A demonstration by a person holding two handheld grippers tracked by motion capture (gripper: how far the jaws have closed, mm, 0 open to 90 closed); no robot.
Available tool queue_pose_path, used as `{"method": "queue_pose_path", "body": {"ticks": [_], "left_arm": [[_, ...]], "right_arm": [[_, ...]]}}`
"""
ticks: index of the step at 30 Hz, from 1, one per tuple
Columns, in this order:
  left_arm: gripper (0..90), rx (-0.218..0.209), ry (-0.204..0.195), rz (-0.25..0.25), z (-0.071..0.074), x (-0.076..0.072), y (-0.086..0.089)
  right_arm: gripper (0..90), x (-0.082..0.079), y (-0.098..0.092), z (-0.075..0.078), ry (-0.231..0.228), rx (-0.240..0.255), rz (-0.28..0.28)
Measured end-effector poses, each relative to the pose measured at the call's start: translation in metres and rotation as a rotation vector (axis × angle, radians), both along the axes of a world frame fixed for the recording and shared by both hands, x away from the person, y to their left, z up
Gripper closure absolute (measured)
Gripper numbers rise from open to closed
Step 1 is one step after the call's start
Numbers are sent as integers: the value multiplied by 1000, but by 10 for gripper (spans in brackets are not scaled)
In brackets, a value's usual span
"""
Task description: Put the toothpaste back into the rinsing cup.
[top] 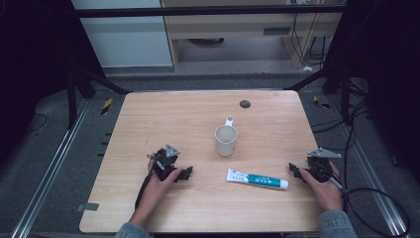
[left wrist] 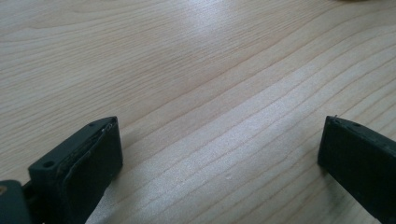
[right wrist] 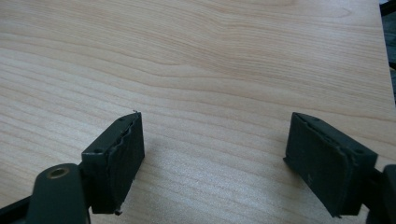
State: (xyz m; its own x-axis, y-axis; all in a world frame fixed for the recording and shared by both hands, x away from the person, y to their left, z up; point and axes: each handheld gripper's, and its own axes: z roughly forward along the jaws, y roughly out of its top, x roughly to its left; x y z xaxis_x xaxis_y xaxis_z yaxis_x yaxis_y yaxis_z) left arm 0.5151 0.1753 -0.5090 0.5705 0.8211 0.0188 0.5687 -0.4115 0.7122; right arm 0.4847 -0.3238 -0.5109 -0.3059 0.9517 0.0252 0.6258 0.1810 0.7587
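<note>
both hands rest on the near part of the table, the left gripper and right gripper each with jaws spread wide over bare wood, pinching nothing. nothing looks started yet: the toothpaste tube lies flat between them, just left of the right gripper, untouched. it is white and teal, cap pointing right. the cream cup stands upright just beyond it, apparently empty.
</note>
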Motion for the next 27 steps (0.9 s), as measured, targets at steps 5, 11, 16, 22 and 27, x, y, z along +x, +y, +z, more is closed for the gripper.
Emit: {"method": "queue_pose_path", "body": {"ticks": [5, 11, 16, 22, 27], "left_arm": [[0, 0, 0, 0, 0, 0, 0], [0, -1, 0, 1, 0, 0, 0], [0, 2, 1, -1, 0, 0, 0], [0, 0, 1, 10, 0, -1, 0], [0, 1, 1, 12, 0, -2, 0]], "right_arm": [[171, -2, -6, 2, -10, -15, -27], [157, -14, -7, 32, -94, -23, -4], [158, -28, 6, 47, -80, -85, 119], [204, -34, 31, 67, -9, -159, 249], [229, -27, 60, 83, 4, -184, 407]]}}
